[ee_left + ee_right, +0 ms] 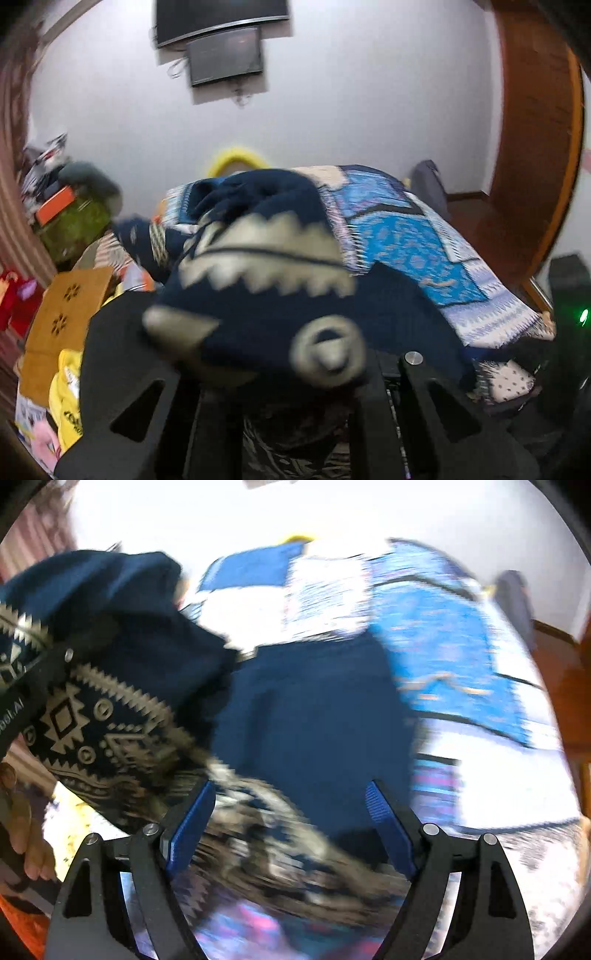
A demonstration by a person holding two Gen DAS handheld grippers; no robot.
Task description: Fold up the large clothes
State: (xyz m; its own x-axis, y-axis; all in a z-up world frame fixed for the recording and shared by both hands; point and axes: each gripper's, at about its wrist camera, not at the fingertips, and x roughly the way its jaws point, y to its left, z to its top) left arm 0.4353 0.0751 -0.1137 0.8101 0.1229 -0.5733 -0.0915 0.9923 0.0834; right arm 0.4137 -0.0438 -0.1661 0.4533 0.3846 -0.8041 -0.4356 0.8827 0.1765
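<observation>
A large navy garment (266, 280) with cream zigzag patterns lies partly on the bed and is bunched up. My left gripper (284, 373) is shut on the garment and holds a bundle of it lifted in front of the camera; its fingertips are hidden by the cloth. In the right wrist view the garment (306, 716) spreads over the bed, and its patterned part (110, 731) hangs from the left gripper's black arm (33, 686) at the left. My right gripper (291, 808) is open, its blue pads (192, 823) apart just above the patterned edge.
The bed has a blue and white patchwork cover (413, 236). Boxes and clutter (62, 295) stand at the left of the bed. A wooden door frame (535, 147) is at the right, and a dark screen (225, 55) hangs on the white wall.
</observation>
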